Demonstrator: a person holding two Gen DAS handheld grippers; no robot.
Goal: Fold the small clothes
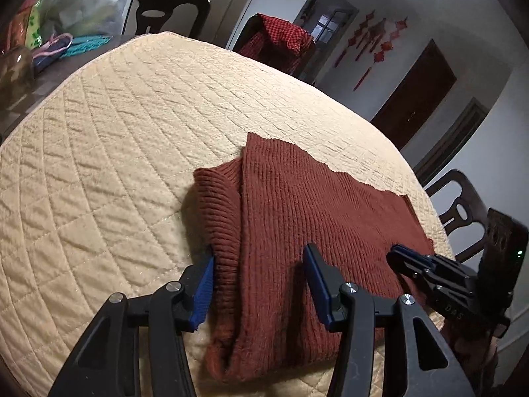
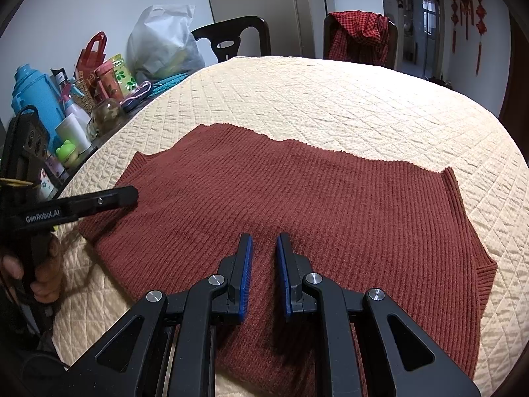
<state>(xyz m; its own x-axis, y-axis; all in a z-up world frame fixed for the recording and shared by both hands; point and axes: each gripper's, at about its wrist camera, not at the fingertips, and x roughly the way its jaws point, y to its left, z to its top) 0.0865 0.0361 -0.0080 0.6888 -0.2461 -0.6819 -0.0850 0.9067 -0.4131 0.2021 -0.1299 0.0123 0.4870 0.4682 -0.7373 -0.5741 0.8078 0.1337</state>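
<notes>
Rust-brown ribbed sweater (image 2: 297, 205) lay flat on the cream quilted cover (image 1: 132, 132) of the counter, one edge folded over. Left tongs (image 1: 259, 283) were spread wide over the sweater's folded edge, gripping nothing. Right tongs (image 2: 264, 276) stood slightly parted above the knit, a narrow gap between the pads, empty
</notes>
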